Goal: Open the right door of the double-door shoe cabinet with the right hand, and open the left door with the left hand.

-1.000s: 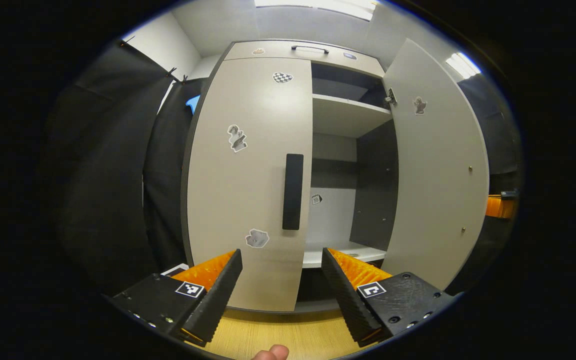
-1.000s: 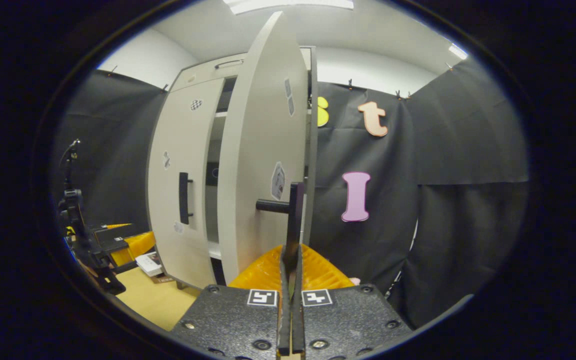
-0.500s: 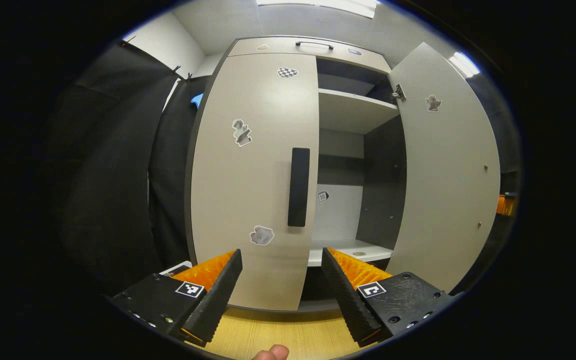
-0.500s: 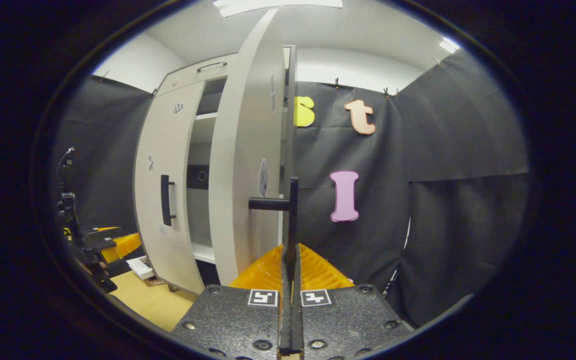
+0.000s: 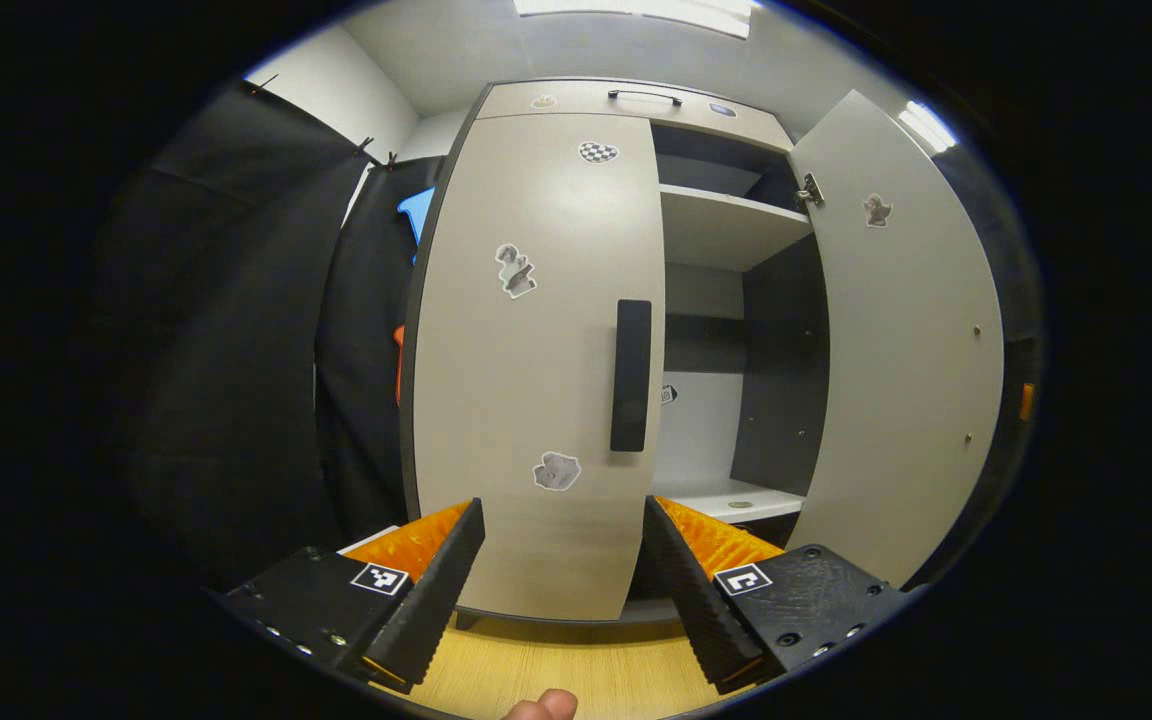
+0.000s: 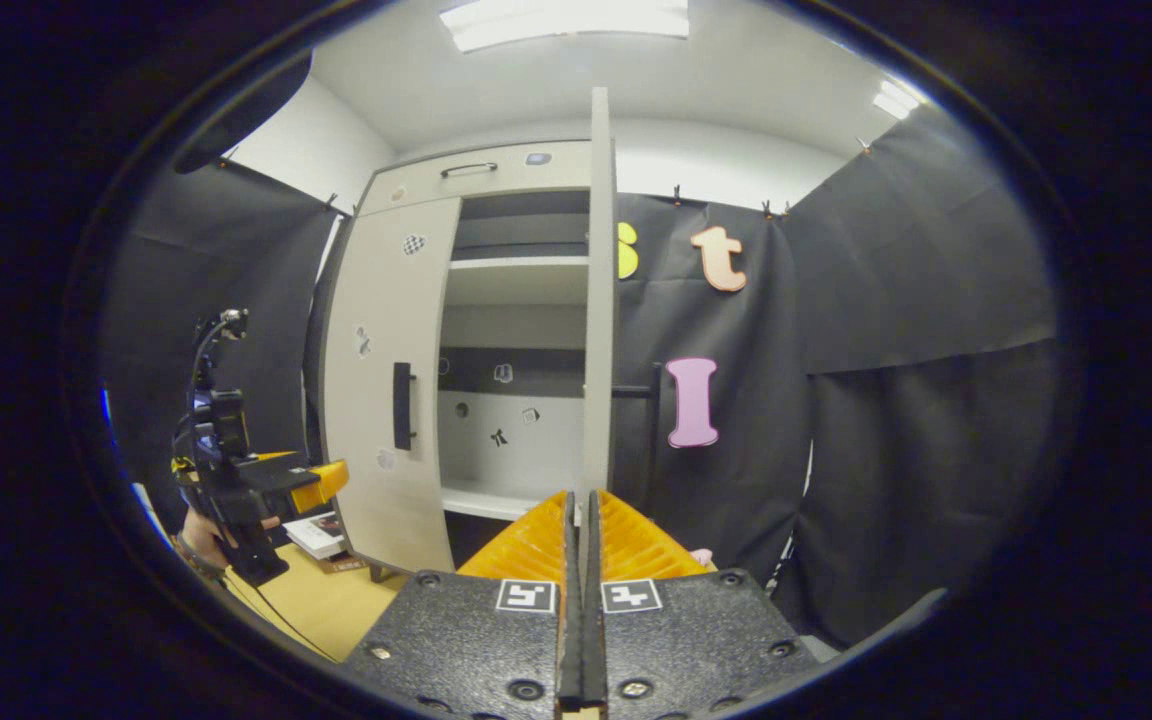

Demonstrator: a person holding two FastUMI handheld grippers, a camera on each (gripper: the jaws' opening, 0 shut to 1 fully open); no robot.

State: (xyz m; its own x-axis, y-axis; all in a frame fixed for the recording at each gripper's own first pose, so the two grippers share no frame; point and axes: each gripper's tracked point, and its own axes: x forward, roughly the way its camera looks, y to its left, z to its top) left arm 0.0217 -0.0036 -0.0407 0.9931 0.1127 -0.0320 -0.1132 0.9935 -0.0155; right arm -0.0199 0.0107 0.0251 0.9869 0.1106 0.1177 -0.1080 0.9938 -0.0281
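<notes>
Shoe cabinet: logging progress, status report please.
Right gripper jaws closed, off the handle. Left gripper jaws open, short of left door. Right door open, left shut. Nothing in the way.

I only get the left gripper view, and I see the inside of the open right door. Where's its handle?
Observer: On the right door's far side. The black handle sticks out past its edge.
Operator: Is the right gripper holding it?
Observer: No. The right gripper is pressed shut, apart from the handle.
Operator: Who's holding my gripper?
Observer: A hand holds the left gripper, left of the closed left door.
</notes>
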